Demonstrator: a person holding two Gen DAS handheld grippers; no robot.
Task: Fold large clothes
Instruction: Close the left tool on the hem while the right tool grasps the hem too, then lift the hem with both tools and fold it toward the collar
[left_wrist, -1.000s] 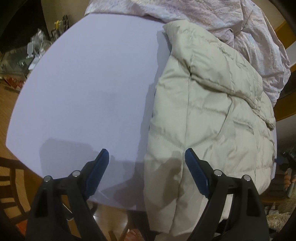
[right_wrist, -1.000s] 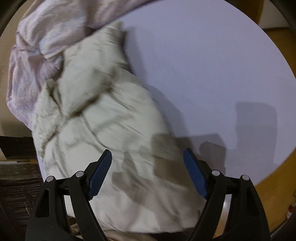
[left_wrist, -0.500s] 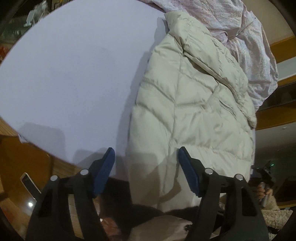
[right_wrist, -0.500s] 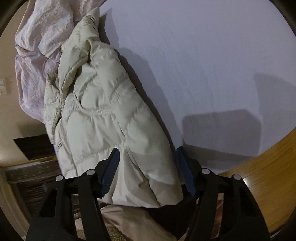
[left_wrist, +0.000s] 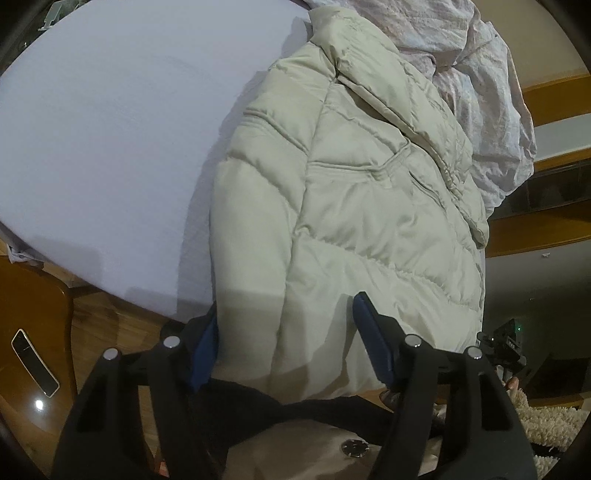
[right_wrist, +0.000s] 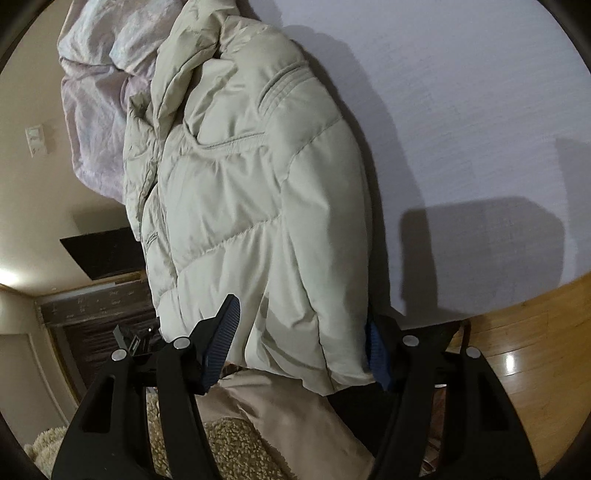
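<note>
The puffy quilted cream jacket (left_wrist: 362, 206) is lying on the smooth lavender bed sheet (left_wrist: 110, 129), crumpled pinkish blanket (left_wrist: 480, 92) behind it. Both tools are angling down at the hem, left tool (left_wrist: 284, 343) and right tool (right_wrist: 303, 343) each straddling a sleeve edge; jaws have just been closing, whether they're pinching yet I can't tell.

Jacket (left_wrist: 351, 206) hem hidden behind grippers, quilt (left_wrist: 491, 96) cropped
</note>
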